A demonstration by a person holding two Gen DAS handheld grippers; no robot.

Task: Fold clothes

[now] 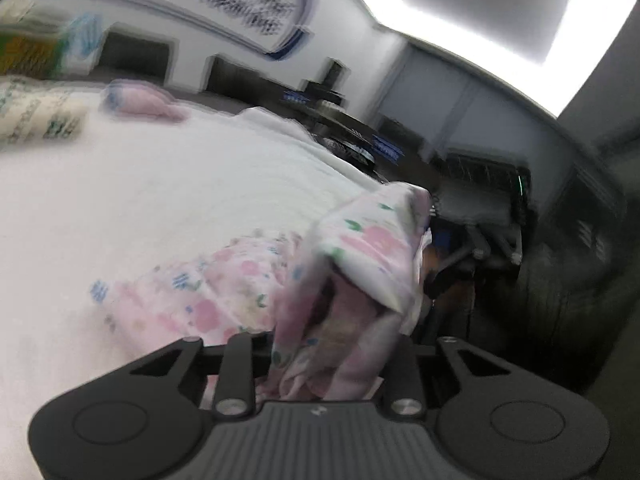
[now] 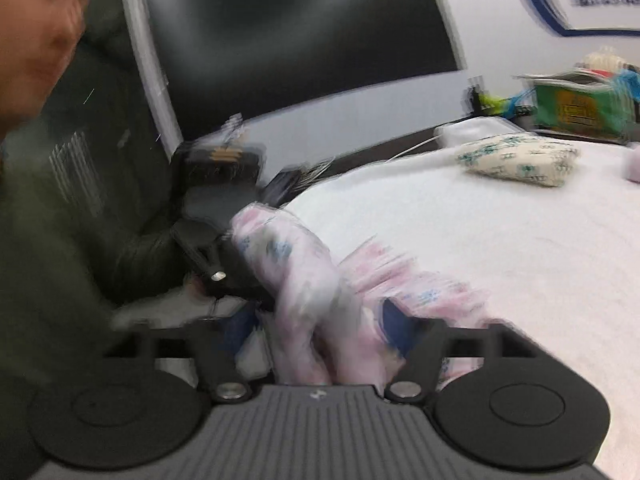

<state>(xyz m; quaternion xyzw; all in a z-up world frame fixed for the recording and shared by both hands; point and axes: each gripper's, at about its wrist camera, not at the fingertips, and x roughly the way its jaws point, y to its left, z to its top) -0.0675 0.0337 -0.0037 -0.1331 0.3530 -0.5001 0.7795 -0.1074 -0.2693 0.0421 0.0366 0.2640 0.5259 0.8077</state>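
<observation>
While both frames blur, pink floral cotton garment [image 1: 224, 296] bunched on white quilted bed [image 1: 160, 200], left gripper [image 1: 320, 344] pinching its fabric, right gripper [image 2: 320, 336] jaws spread around a fold.

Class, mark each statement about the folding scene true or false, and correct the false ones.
1. The garment has a pink floral print. True.
2. The work surface is covered in white fabric. True.
3. The floral garment lies flat and neatly folded. False: it is bunched up, with cloth between the fingers of the left gripper.
4. A large dark screen stands behind the surface. True.
5. No other bundle lies on the surface. False: a cream bundle with green print lies further back.
</observation>
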